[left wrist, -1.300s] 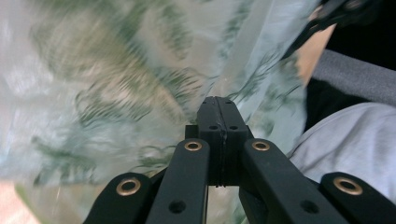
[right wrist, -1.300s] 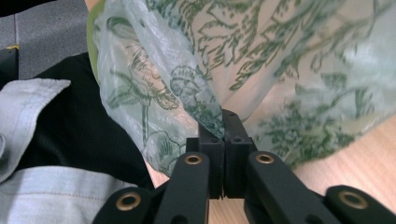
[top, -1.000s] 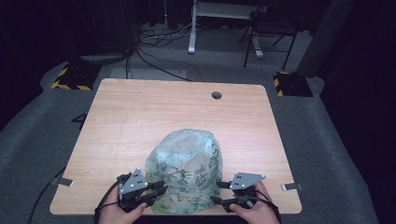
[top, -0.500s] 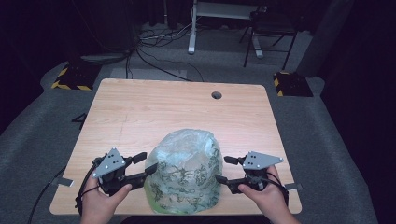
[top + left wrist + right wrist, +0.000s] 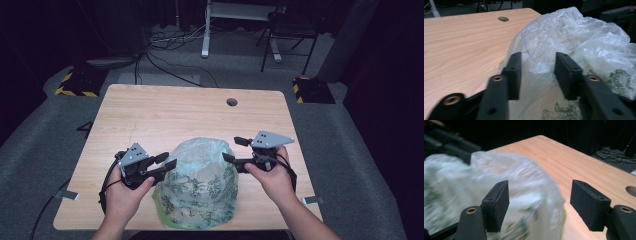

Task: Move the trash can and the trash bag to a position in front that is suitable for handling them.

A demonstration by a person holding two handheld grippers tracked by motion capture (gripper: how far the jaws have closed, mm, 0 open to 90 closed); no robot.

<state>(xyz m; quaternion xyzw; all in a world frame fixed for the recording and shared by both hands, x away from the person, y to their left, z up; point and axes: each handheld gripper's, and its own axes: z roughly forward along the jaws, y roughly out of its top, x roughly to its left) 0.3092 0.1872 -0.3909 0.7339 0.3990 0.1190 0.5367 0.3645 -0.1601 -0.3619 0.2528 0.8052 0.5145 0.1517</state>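
Flanking the plastic bag (image 5: 197, 185) near the wooden worktop's (image 5: 150, 115) front edge, both hands are aiming their tools inward: the left tool (image 5: 167, 161), having just narrowed, is straddling loose film ungripped; the right tool (image 5: 233, 150) is gaping open. Grey carpet (image 5: 45, 145) is surrounding everything.

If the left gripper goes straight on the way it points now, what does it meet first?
Most likely the plastic bag: the left gripper points at its crumpled side, with film already between the open jaws.

High view looks forward-down over table (image 5: 150, 115); both gripper views sit low, close beside plastic bag (image 5: 579, 37), shared by all three.
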